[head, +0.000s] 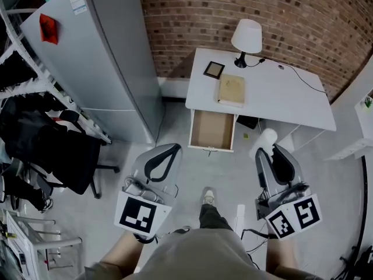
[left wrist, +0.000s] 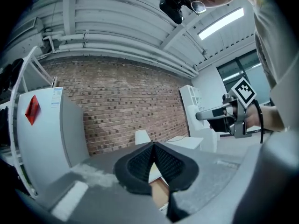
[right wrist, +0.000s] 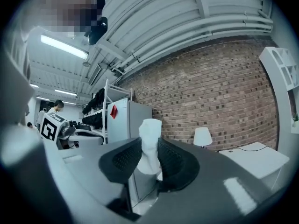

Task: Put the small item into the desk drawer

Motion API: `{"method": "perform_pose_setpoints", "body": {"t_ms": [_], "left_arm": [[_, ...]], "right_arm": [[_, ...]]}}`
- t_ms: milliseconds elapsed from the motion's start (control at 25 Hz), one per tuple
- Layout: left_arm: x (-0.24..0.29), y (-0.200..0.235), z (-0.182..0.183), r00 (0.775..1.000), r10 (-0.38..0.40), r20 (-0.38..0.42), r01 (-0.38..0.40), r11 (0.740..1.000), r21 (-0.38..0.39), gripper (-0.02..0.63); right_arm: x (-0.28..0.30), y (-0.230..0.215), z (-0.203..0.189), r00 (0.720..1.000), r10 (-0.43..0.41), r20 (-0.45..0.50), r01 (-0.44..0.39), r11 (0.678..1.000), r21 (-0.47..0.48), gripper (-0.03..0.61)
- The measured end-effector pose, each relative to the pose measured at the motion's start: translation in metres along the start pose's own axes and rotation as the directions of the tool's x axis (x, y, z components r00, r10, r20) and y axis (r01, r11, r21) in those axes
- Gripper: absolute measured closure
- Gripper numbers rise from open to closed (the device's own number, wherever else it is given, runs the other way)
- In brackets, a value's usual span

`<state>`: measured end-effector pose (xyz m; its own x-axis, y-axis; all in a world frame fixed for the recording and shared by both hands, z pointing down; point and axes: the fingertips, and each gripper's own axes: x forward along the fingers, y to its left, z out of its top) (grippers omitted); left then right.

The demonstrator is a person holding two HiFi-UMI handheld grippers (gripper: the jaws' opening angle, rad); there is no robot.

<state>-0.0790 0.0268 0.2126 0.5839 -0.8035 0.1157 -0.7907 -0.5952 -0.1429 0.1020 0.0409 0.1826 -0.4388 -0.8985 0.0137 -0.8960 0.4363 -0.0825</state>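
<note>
The white desk (head: 274,95) stands against the brick wall, and its drawer (head: 212,130) is pulled out and looks empty. My right gripper (head: 269,151) hangs right of the drawer front, above the floor. It is shut on the small white item (head: 264,139), which sticks up between the pads (right wrist: 150,127). My left gripper (head: 172,149) hovers left of the drawer front with its jaw tips touching (left wrist: 153,146) and nothing between them. The right gripper (left wrist: 230,114) also shows in the left gripper view, at the right.
On the desk are a white lamp (head: 246,38), a small dark picture frame (head: 214,69) and a tan book (head: 231,90). A tall grey cabinet (head: 99,57) stands left of the desk. A clothes rack and black chair (head: 64,150) fill the far left. A person's shoe (head: 208,196) is on the floor.
</note>
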Motion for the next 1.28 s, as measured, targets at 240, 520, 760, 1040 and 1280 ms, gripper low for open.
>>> {"method": "perform_pose_setpoints", "body": {"t_ms": [240, 520, 760, 1040, 1280], "left_arm": [[0.088, 0.009, -0.015, 0.998, -0.006, -0.069, 0.005, 1.0, -0.006, 0.612], [0.173, 0.021, -0.042, 0.988, 0.013, -0.154, -0.02, 0.999, -0.046, 0.612], [0.211, 0.03, -0.086, 0.976, 0.003, -0.216, -0.004, 1.0, -0.004, 0.612], [0.241, 0.038, -0.159, 0.947, -0.033, -0.319, 0.009, 0.997, -0.075, 0.612], [0.265, 0.05, -0.236, 0.92, -0.094, -0.381, 0.026, 0.983, -0.179, 0.612]], "right_arm": [[0.067, -0.068, -0.028, 0.996, 0.056, -0.063, -0.054, 0.998, 0.038, 0.466], [0.135, -0.13, -0.078, 0.98, 0.116, -0.163, -0.099, 0.989, 0.111, 0.466], [0.172, -0.159, -0.143, 0.955, 0.138, -0.262, -0.096, 0.981, 0.167, 0.466], [0.2, -0.165, -0.225, 0.921, 0.141, -0.364, -0.048, 0.966, 0.255, 0.466], [0.225, -0.168, -0.304, 0.874, 0.114, -0.473, 0.03, 0.958, 0.286, 0.466]]}}
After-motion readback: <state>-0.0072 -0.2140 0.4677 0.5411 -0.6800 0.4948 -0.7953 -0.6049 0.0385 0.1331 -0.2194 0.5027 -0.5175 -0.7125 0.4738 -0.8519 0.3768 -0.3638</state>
